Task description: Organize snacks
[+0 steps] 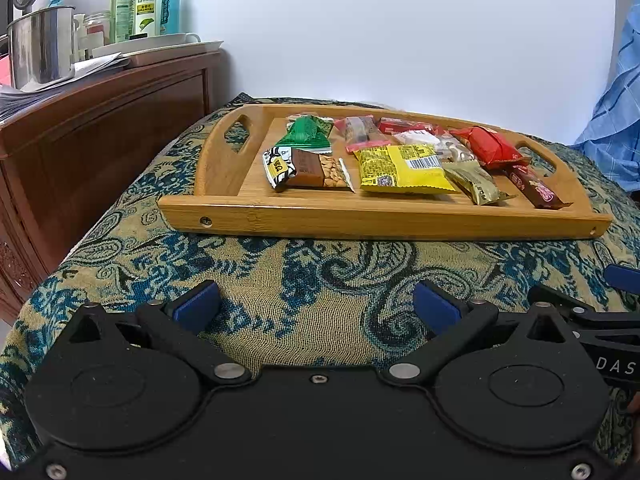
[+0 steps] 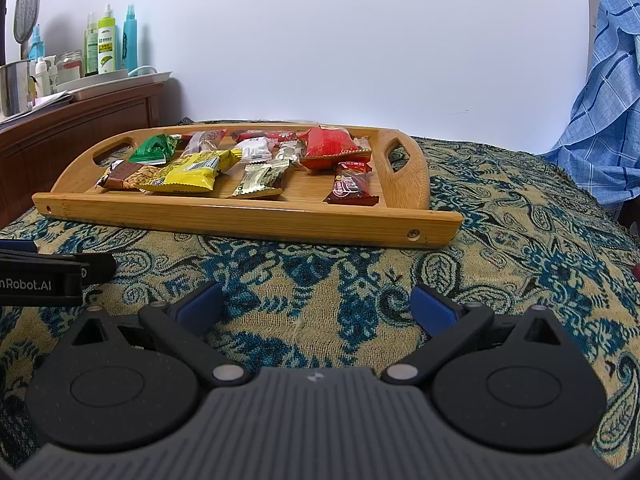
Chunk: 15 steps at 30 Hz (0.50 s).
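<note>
Both hand-held grippers, left (image 1: 316, 306) and right (image 2: 316, 306), are held spread and empty above the patterned cloth (image 2: 320, 280), short of the wooden tray (image 1: 360, 218) where the snacks (image 1: 404, 170) are gathered, presumably for unobstructed access.

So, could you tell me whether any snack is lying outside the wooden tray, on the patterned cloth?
No, every wrapped snack, such as the yellow packet, lies inside the wooden tray, and the patterned cloth before it bears none.
</note>
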{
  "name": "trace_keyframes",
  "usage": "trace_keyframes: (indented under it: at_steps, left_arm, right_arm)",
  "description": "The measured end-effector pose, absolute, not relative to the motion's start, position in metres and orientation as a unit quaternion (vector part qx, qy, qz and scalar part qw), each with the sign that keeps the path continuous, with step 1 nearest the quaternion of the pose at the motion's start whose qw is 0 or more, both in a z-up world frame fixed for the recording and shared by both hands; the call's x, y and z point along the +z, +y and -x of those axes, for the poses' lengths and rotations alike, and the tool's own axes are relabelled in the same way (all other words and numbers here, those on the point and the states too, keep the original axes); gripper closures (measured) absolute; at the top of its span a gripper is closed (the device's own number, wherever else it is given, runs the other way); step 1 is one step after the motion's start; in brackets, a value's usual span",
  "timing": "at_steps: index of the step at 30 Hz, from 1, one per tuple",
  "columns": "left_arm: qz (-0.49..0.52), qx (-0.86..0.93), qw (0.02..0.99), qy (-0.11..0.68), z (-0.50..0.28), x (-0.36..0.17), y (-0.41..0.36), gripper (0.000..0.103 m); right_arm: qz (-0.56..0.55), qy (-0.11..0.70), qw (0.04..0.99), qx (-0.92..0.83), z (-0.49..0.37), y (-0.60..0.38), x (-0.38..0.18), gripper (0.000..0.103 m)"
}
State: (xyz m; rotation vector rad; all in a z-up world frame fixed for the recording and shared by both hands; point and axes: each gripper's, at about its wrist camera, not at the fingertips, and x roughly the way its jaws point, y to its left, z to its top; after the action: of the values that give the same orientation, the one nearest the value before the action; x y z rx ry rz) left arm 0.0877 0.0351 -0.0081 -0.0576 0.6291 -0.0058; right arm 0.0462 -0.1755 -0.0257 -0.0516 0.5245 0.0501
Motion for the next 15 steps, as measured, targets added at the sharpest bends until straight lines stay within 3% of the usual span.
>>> trace_keyframes:
  at_steps: [15]
  left_arm:
    - [0.031,-0.002,0.952,0.304,-0.086,-0.0093,0.0344,0.0]
  right_arm:
    - [0.026,0.259,0.965,0.025,-0.0461,-0.1754,-0.026,0.0]
